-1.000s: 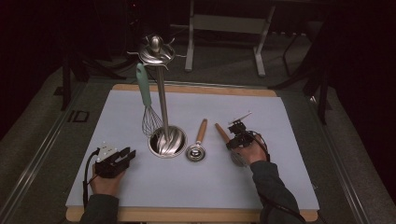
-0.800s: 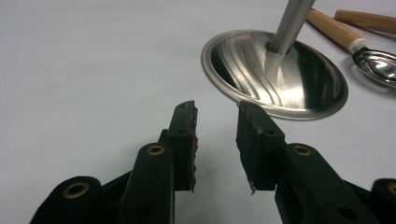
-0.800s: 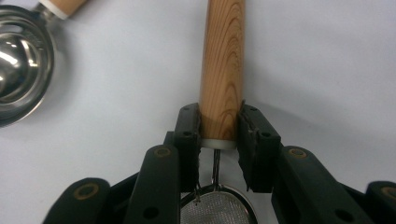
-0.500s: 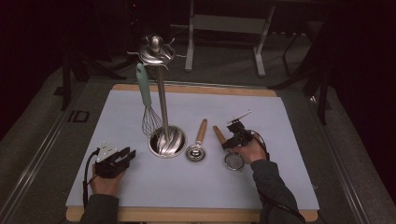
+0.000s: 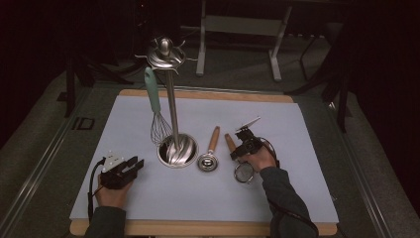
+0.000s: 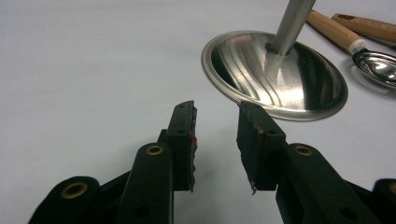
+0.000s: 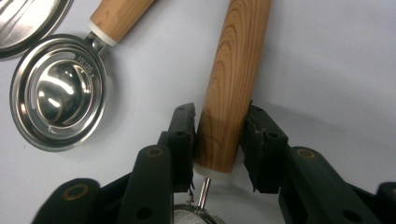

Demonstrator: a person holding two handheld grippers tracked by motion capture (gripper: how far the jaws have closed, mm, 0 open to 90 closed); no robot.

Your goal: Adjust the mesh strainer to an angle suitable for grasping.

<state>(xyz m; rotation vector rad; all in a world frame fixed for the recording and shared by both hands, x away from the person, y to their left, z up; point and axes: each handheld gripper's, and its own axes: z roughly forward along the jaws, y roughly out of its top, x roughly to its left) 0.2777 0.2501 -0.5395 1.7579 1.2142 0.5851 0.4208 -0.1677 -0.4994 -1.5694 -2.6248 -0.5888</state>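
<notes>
A small mesh strainer [image 5: 243, 172] with a wooden handle [image 7: 231, 79] lies on the white mat. My right gripper [image 5: 236, 150] has its jaws on either side of that handle near the metal neck; they have just been closing, and the pads [image 7: 184, 135] press on the wood. Left of it lies a steel measuring scoop [image 7: 58, 100] with a wooden handle. My left gripper [image 6: 215, 112] rests open on the mat at the front left [image 5: 132, 165], with nothing between its jaws. It points at the round base [image 6: 275, 74] of a steel stand.
The stand's pole [image 5: 172, 104] rises from its base [image 5: 177, 150] to a hooked top [image 5: 166, 54]. A whisk [image 5: 153, 99] with a teal handle hangs from it. The mat [image 5: 297, 129] lies on a wooden board. Dark floor and table legs lie beyond.
The right hand has drawn back slightly, so the strainer's mesh head shows beside it. The left gripper has not moved.
</notes>
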